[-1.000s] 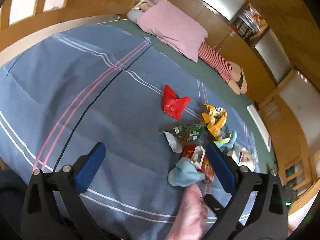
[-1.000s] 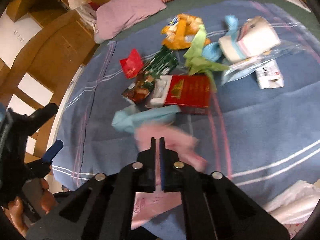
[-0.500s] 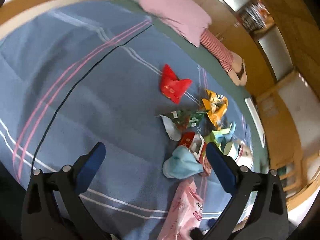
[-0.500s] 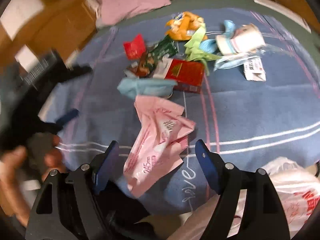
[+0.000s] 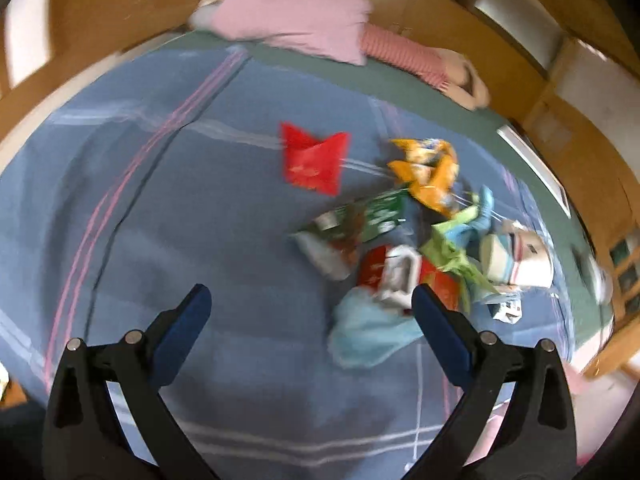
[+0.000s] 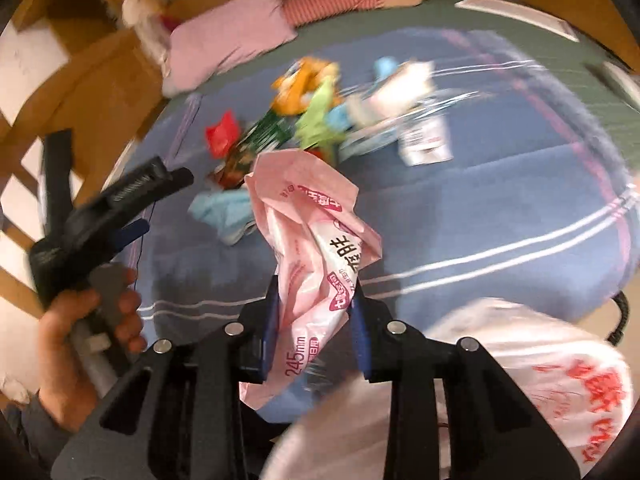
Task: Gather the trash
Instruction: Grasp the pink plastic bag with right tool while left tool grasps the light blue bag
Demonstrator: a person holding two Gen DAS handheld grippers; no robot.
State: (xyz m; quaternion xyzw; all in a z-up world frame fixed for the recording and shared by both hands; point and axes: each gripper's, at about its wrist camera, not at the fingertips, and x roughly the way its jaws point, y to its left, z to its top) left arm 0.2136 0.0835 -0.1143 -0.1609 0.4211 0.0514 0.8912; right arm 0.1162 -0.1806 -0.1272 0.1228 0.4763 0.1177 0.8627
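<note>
Most of the trash pile (image 5: 404,236) sits uncollected on the blue blanket (image 5: 180,220), mid-right in the left wrist view; only the pink wrapper (image 6: 316,264) is off it, so the task looks barely started. Right gripper (image 6: 314,320) is clamped on that wrapper at lower centre, beside the white plastic bag (image 6: 520,380) at lower right. Left gripper (image 5: 308,308) gapes wide, nothing between its fingers, pile just ahead.
</note>
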